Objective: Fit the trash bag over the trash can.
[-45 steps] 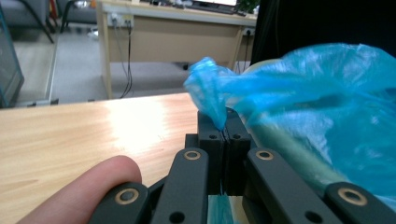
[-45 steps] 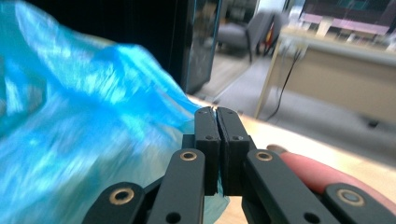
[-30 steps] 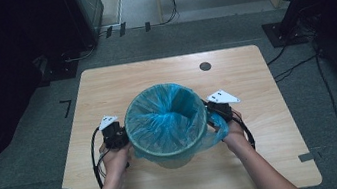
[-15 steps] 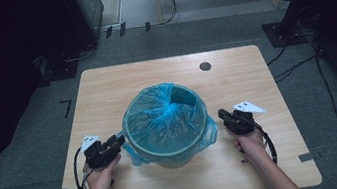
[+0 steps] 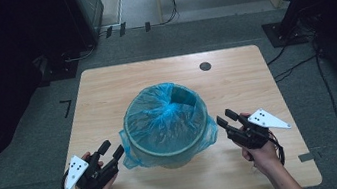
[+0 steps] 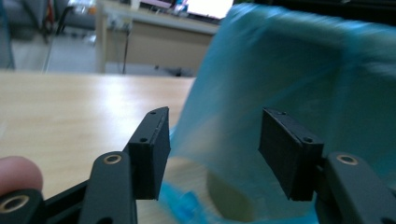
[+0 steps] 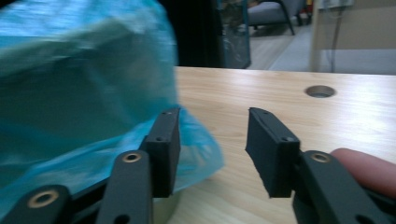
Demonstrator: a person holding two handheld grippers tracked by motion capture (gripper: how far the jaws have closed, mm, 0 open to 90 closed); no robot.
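Since the earlier frames, the left gripper (image 5: 112,151) and right gripper (image 5: 225,118) had withdrawn from the bag-lined bin (image 5: 166,120) toward the lower frame corners; both jaws, just opening, held nothing.

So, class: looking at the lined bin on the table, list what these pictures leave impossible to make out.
- Bin floor: in the high view, crumpled blue bag covers it, so any contents are unknown.
- Bin's far outer wall: high view, hidden behind its own rim.
- Bag surface: left gripper view, blurred.
- Bin's top: right gripper view, cut off by the upper edge.
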